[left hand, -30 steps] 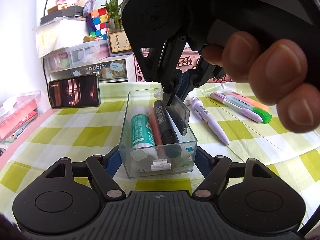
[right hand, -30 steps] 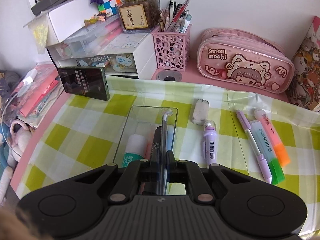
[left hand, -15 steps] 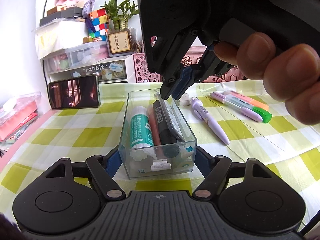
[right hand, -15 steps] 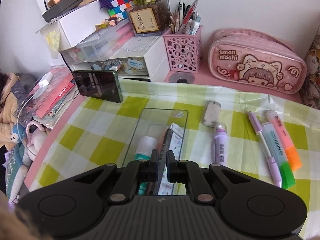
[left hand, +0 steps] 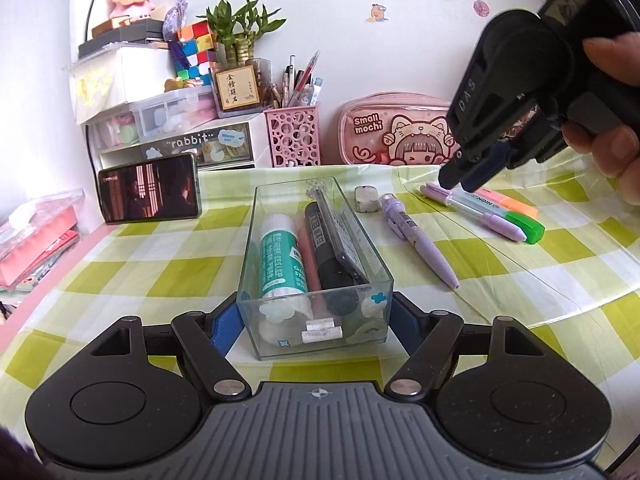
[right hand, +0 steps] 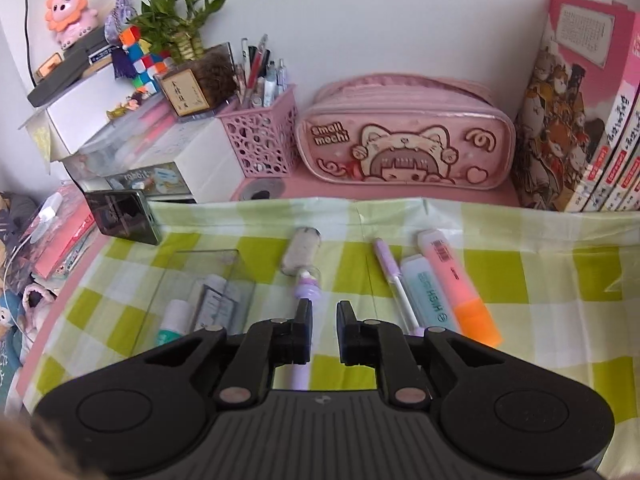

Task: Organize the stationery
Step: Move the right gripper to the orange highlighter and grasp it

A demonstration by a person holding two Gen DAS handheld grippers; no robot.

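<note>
My left gripper [left hand: 316, 320] is shut on the near end of a clear plastic box [left hand: 372, 256] on the checked cloth. In the box lie a green glue stick [left hand: 280, 264], a black marker [left hand: 328, 256] and a flat case [left hand: 344, 236]. My right gripper [right hand: 325, 312] hangs above the cloth to the right of the box [right hand: 200, 256]; its jaws are opening with nothing between them. A purple pen [right hand: 308, 284] lies under its left finger, beside an eraser [right hand: 300, 252]. Further right lie a thin purple pen [right hand: 394, 280], a blue-green highlighter [right hand: 432, 296] and a pink-orange highlighter [right hand: 456, 280].
A phone [left hand: 150, 188] leans against white drawers [left hand: 180, 148] at the back left. A pink pen basket [left hand: 294, 140] and a pink pencil pouch [left hand: 396, 136] stand along the wall, with books [right hand: 580, 120] at the far right. A clear sheet [left hand: 560, 280] covers the cloth's right side.
The right gripper let the flat case go into the box, then moved right, away from the box to above the loose pens, and its jaws parted. The left gripper kept still.
</note>
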